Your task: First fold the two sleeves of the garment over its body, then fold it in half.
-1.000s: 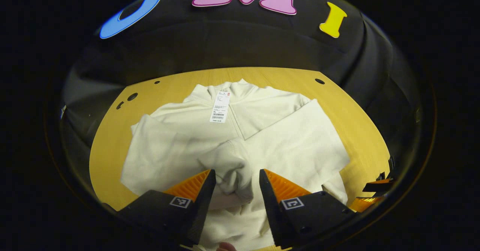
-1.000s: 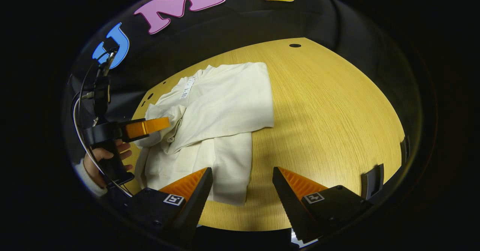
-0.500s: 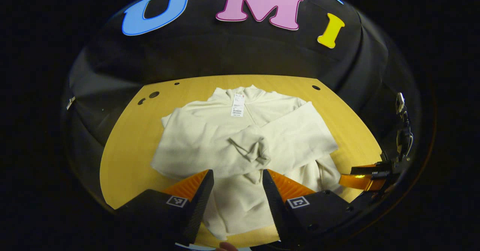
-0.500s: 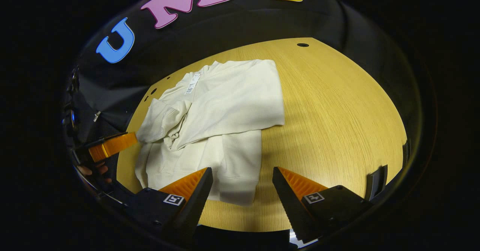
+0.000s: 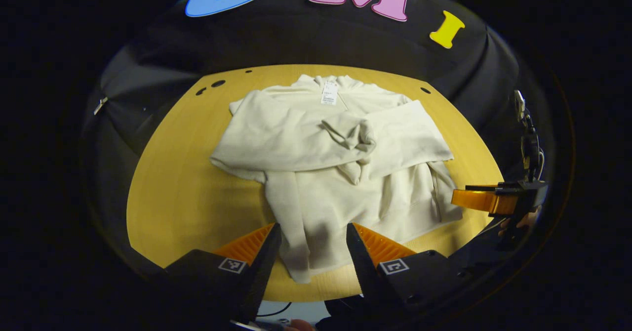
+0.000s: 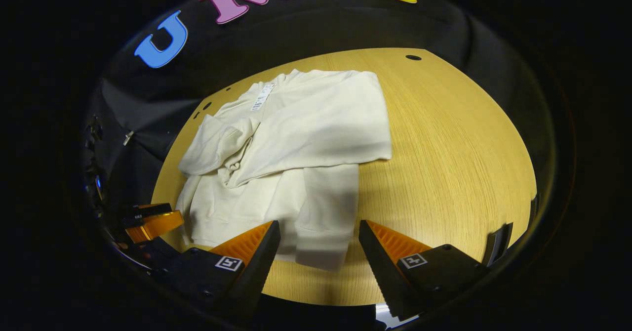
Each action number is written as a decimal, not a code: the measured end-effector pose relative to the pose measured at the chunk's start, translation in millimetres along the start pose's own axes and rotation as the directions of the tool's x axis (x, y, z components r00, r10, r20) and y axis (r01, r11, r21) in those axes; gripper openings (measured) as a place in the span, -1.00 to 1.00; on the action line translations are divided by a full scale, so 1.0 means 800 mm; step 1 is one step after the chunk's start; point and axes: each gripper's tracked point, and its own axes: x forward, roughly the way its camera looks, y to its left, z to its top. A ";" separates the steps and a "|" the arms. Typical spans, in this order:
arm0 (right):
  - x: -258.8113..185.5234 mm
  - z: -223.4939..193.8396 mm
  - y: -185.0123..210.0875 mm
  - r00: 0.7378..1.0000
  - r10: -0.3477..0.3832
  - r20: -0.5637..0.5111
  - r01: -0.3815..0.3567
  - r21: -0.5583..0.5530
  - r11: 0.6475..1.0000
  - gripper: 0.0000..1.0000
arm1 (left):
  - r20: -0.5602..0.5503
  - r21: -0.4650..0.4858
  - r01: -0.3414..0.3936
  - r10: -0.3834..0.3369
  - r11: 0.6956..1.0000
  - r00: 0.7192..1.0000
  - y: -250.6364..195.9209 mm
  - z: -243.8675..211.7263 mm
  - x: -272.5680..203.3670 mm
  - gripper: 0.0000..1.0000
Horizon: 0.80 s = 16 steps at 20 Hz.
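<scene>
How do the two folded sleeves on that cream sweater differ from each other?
The smooth sleeve lies flat and wide, while the crumpled sleeve ends in a bunched, curled cuff. The crumpled sleeve's cuff rests on top of the smooth sleeve, whose own end pokes out just below it. Both are the same cream cloth, and both are folded across the body of the sweater.

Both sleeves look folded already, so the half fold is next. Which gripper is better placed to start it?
Slightly the left gripper: the hem lies between its open fingers. The right gripper, open too, faces the hem's corner.
</scene>
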 end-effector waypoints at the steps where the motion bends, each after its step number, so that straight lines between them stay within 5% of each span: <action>1: 0.002 -0.002 0.001 1.000 -0.001 -0.007 0.001 -0.006 1.000 0.98 | -0.019 0.001 -0.004 0.004 1.000 1.000 0.000 -0.011 0.006 0.67; 12: 0.033 -0.024 -0.001 0.993 -0.067 -0.092 0.060 -0.077 0.995 0.98 | -0.151 0.059 -0.049 0.058 0.997 0.987 0.013 -0.038 0.046 0.78; 16: 0.041 -0.024 -0.007 0.982 -0.167 -0.092 0.150 -0.163 0.975 0.93 | -0.138 0.041 -0.054 0.059 0.998 0.989 0.014 -0.038 0.048 0.87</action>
